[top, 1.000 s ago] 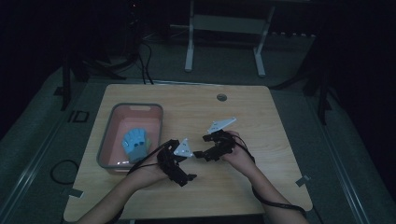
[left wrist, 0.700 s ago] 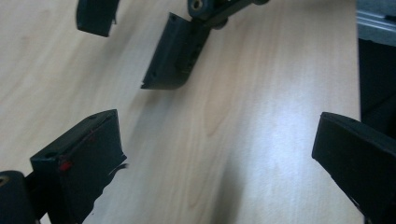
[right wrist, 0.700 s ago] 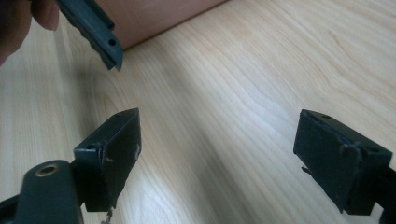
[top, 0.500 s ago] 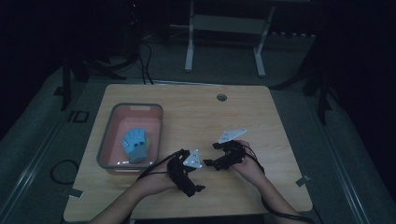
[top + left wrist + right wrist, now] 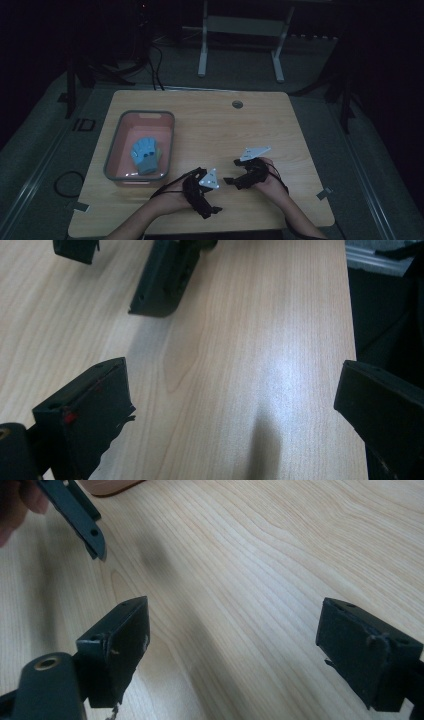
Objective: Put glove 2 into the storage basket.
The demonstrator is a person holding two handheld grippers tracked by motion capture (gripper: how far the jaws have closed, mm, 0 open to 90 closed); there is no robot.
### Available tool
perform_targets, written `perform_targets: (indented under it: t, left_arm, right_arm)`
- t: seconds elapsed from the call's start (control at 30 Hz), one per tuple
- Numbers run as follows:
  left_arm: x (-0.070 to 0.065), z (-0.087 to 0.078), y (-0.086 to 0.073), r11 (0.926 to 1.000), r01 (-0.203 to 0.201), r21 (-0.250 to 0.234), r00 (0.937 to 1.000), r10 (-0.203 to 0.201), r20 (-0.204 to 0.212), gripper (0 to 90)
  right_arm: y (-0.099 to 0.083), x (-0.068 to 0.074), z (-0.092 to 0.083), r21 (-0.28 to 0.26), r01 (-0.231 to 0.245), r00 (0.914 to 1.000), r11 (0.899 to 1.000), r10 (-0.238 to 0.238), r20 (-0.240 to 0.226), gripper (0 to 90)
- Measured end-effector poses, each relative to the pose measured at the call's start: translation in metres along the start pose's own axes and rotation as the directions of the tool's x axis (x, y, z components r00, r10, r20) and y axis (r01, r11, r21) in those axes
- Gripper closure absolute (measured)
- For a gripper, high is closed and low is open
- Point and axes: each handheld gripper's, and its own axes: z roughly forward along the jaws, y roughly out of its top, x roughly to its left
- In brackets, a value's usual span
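We hold both grippers low over the table's (image 5: 280, 125) near edge, left gripper (image 5: 235, 405) and right gripper (image 5: 232, 645) spread wide and empty. The risk, as we judge it: the two tools sit close and could knock together. The blue glove (image 5: 145, 155) lies in the pink bin (image 5: 112, 152), well left of both jaws.

left claw (image 5: 216, 210): black, jaws wide apart, nothing between them, low over the bare wooden desk (image 5: 210, 125) near its front edge | right claw (image 5: 229, 180): black, jaws spread, nothing gripped, just beside the left claw, tips pointing toward it | both well apart from the pink bin
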Motion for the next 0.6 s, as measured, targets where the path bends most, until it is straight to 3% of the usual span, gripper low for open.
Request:
perform_targets:
  t: [0.23,0.6]
  left_arm:
    - [-0.006,0.011,-0.003,1.0,-0.01,0.0,0.9995,0.01,0.03,2.1]
    - [-0.009,0.019,-0.005,0.9995,-0.026,-0.019,0.9995,0.026,0.018,2.2]
  right_arm:
    - [-0.01,-0.001,-0.005,-0.001,-0.006,1.0,1.0,0.006,0.003,14.0]
    - [-0.034,0.001,-0.018,-0.003,-0.011,0.9995,1.0,0.012,0.031,13.8]
